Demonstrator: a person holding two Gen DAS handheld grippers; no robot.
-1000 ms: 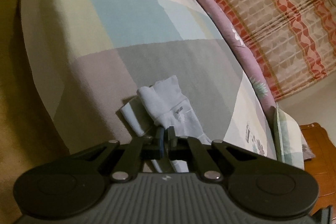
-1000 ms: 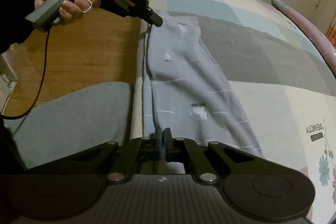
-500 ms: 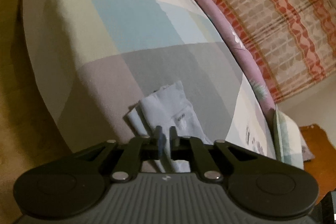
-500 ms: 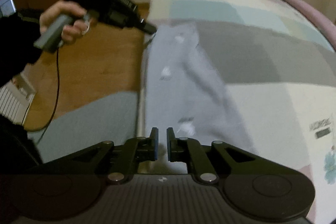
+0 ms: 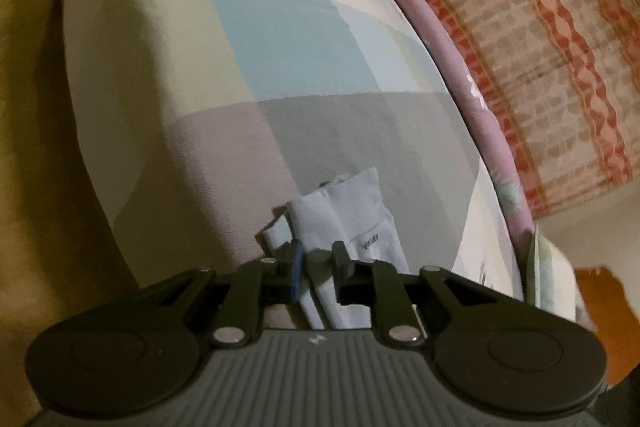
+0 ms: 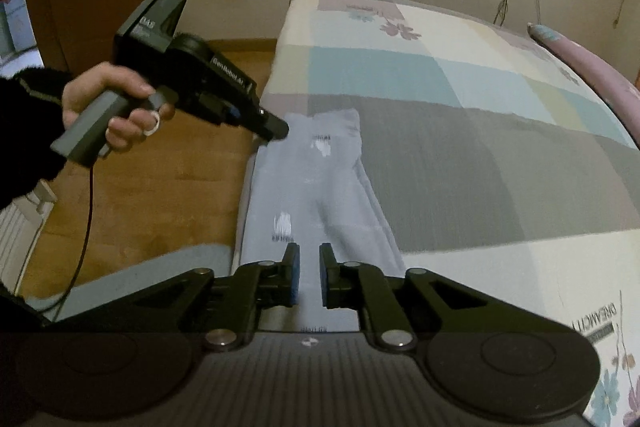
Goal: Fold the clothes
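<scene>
Change, right gripper (image 6: 306, 277): a second ago its fingers were pinched on the near end of the garment (image 6: 316, 195); now we see them a narrow gap apart with cloth lying flat beneath, nothing held.
Change, left gripper (image 5: 318, 269): likewise shut on the far end a second ago — now the fingers stand narrowly parted, cloth running between them but not clamped.
Garment: pale blue, long and narrow, laid lengthwise along the edge of the bed (image 6: 460, 155); one side looks doubled over the other.
Meaning: we judge both ends were just let go, so this lengthwise fold is set down. Whether a further fold across is wanted, the pictures do not settle.
Hidden: the near end of the cloth is cut off behind the right gripper body.
Hard to make out: in the left wrist view, only a small bunched end shows; layers cannot be counted.
Blur: printed marks on the cloth unreadable — dim light throughout.
Hand (image 6: 108, 107): grips the left gripper handle; sleeve dark.
</scene>
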